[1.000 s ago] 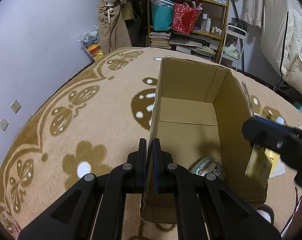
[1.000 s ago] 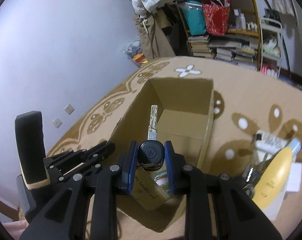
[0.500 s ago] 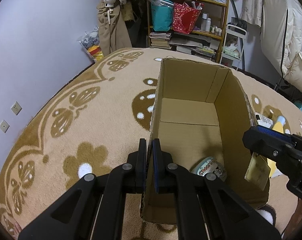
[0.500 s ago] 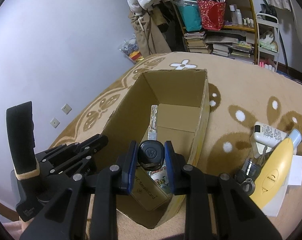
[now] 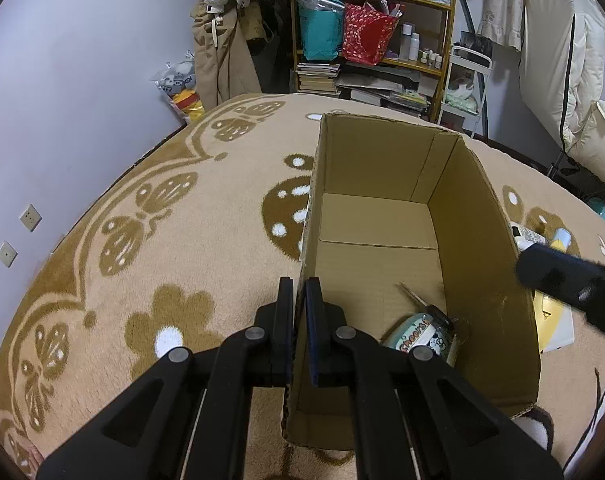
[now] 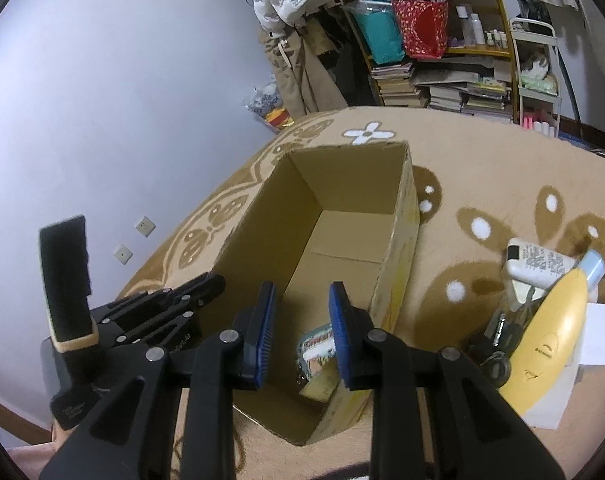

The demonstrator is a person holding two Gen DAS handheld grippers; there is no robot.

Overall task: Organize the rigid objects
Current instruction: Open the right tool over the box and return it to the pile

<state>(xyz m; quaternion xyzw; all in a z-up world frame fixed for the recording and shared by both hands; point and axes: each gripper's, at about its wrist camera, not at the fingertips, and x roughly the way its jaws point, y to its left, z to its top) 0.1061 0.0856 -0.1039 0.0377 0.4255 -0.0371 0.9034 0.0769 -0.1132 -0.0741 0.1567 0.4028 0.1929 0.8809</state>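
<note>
Left gripper (image 5: 299, 320): jaws narrow, clamped on left wall of cardboard box (image 5: 382, 168); box judged braced against sliding on carpet (image 5: 142, 264) during loading.

Box interior, near end: round tin (image 5: 420, 334), key (image 5: 416, 300) with card tag (image 6: 320, 390) lying beside tin. Items collected in one place per task.

Right gripper (image 6: 302, 332): jaws wide, nothing held, poised above near end of box.

Carpet, right of box: yellow bottle (image 6: 550, 340), white charger (image 6: 540, 260), dark clutter awaiting pickup; judged next targets.
</note>
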